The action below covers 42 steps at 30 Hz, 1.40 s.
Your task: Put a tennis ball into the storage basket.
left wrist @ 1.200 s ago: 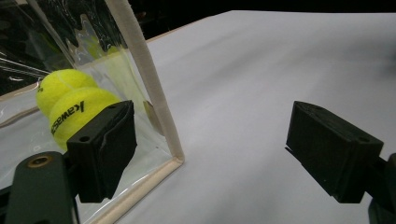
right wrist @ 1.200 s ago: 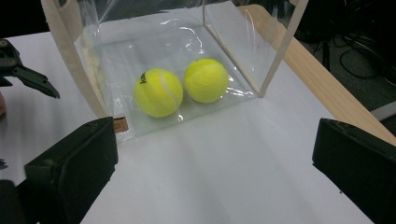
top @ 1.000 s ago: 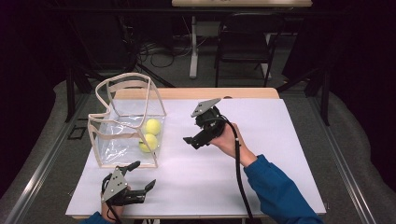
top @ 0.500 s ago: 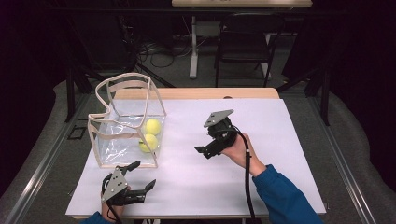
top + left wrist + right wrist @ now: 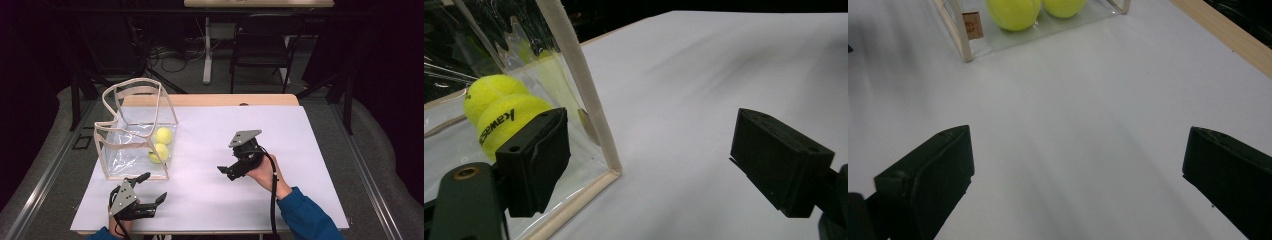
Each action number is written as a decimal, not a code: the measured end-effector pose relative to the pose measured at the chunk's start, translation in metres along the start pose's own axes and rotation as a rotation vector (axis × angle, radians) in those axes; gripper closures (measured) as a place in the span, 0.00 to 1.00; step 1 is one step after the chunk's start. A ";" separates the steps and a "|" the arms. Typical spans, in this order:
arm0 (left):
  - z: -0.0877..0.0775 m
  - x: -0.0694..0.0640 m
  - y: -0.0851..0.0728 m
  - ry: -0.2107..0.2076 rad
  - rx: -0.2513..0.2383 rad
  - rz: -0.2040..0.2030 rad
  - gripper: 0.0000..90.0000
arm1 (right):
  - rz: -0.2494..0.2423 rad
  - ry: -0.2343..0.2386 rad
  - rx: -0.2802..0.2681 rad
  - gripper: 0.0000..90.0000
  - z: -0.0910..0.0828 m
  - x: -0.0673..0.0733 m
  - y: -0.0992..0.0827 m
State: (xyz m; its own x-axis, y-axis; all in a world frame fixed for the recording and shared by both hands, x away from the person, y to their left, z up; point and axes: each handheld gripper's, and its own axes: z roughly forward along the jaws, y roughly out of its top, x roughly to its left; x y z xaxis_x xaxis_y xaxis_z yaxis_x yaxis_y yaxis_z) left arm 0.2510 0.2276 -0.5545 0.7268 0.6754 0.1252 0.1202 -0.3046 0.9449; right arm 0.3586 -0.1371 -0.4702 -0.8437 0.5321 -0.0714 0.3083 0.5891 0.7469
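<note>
Tennis balls [image 5: 161, 145], two yellow-green felt ones, sit w/in the clear plastic tote bag with beige trim [image 5: 134, 131], at its near-right corner. Right gripper [image 5: 231, 172] hangs mid-table, jaws spread, nothing held. Left gripper [image 5: 151, 192] likewise agape beside the bag's front corner. Judgement: steady that trim w/ the left, keep the bag from tipping on the white table [image 5: 300, 150].

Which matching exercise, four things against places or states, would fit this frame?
Things:
1. tennis balls
2. left gripper
3. right gripper
4. clear bag

Places or states:
A. open, held mid-table, away from the bag
B. standing on the table's left side
C. inside the bag, touching each other
D. open, at the near edge by the bag's corner

Pairs: 1-C, 2-D, 3-A, 4-B
</note>
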 end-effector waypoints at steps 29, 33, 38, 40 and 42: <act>0.000 0.000 0.000 0.003 0.006 -0.001 0.18 | 0.056 -0.038 0.008 0.00 -0.017 0.007 -0.070; 0.000 0.000 0.000 0.003 0.006 -0.002 0.18 | 0.063 -0.043 0.006 0.00 -0.021 0.008 -0.078; 0.001 0.000 0.000 0.003 0.008 -0.001 0.18 | 0.078 -0.059 0.005 0.00 -0.024 0.008 -0.090; 0.000 0.000 0.000 0.005 0.009 -0.002 0.18 | 0.079 -0.067 0.007 0.00 -0.025 0.009 -0.095; 0.001 0.000 0.000 0.005 0.010 -0.002 0.18 | 0.091 -0.073 0.008 0.00 -0.026 0.010 -0.100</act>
State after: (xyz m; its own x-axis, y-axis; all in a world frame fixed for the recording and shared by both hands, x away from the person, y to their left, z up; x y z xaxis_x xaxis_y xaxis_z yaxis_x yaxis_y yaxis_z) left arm 0.2511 0.2271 -0.5550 0.7229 0.6794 0.1255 0.1281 -0.3102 0.9420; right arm 0.3080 -0.2072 -0.5285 -0.7780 0.6261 -0.0522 0.3856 0.5414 0.7471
